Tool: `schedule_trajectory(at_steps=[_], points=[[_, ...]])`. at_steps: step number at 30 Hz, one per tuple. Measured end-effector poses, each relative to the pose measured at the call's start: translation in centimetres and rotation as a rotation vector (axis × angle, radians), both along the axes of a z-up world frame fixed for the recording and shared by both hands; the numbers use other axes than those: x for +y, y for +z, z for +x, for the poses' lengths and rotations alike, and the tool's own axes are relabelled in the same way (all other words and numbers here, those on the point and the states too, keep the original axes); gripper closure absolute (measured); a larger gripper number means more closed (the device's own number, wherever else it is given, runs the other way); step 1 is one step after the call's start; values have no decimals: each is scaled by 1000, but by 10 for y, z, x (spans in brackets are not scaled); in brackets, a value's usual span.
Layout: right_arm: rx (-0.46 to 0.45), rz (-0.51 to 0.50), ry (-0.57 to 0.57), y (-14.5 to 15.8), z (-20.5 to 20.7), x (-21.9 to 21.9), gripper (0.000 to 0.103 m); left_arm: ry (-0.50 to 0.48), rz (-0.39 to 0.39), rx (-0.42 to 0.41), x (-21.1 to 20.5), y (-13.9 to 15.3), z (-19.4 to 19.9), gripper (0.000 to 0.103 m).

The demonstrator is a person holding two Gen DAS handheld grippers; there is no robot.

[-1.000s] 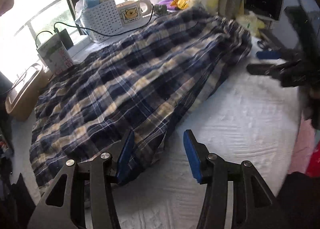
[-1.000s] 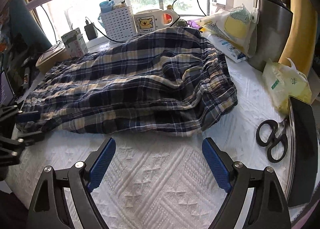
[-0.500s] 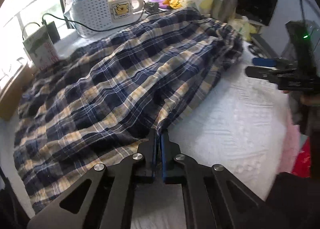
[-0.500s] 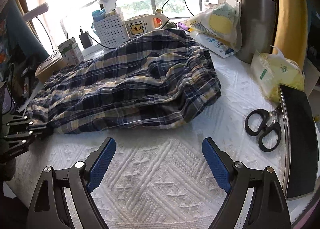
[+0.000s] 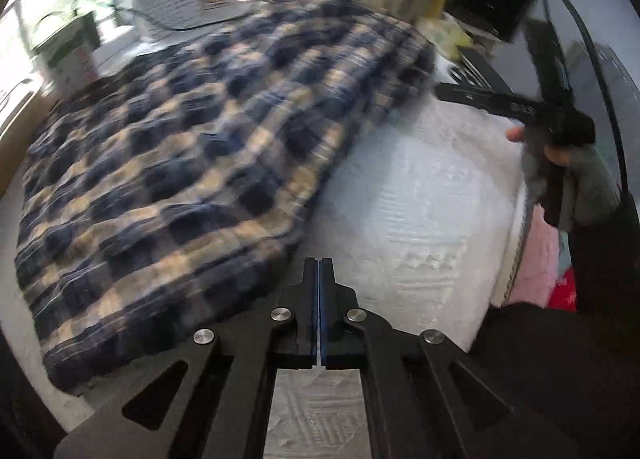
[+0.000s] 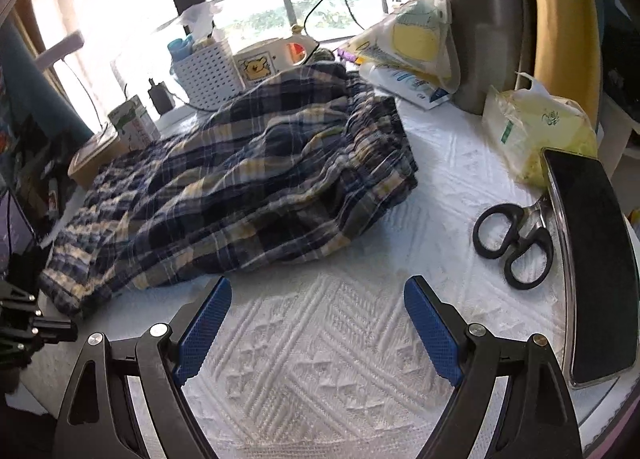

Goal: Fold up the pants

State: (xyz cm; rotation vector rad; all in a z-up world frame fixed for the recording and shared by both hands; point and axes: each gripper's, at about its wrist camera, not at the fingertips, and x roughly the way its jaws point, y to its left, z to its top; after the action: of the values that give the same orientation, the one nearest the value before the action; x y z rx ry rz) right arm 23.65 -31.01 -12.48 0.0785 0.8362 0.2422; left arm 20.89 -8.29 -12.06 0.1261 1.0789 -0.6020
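Note:
The blue and cream plaid pants [image 5: 192,163] lie spread on the white quilted cloth [image 5: 420,219], waistband at the far right, and look blurred. My left gripper [image 5: 319,261] is shut at their near edge, where the hem meets the fingertips. In the right wrist view the same left gripper [image 6: 72,329] sits at the leg-end corner of the pants [image 6: 248,179]. My right gripper [image 6: 318,287] stands open over bare white cloth, a short way in front of the pants, with nothing between its fingers. A gloved hand [image 5: 588,179] holds it.
Black scissors [image 6: 512,243] and a dark phone [image 6: 588,259] lie at the right edge. A yellow bag [image 6: 536,135], a steel flask [image 6: 484,31], a white basket [image 6: 208,75] and a carton [image 6: 134,125] crowd the back. The white cloth [image 6: 320,359] runs to the front edge.
My left jaws went from open to shut at the pants' near edge, then rose a little with it. The leg end has shifted and bunched. The right gripper stayed open.

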Motion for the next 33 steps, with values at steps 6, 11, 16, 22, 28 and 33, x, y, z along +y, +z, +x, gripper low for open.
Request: schedule_trajectory(at_steps=[6,11,16,22,28,33], points=[[-112,-21,4,28,25,-5,14,166,-42,-94,39,25,14,102],[-112,-72,34,30,61,-7,28,273,-29,-125,65,27,21,83],[-33,-76,56,10,92,-10,38,375,-42,-140,83,24,31,61],[-39,-147,104,6,81,1,77,432,-38,-111,94,15,39,61],[-5,-164,78,9,54,-9,78,445,-15,-101,98,8,46,61],[-12,-173,36,3,41,-11,67,446,15,-77,100,-1,53,61]])
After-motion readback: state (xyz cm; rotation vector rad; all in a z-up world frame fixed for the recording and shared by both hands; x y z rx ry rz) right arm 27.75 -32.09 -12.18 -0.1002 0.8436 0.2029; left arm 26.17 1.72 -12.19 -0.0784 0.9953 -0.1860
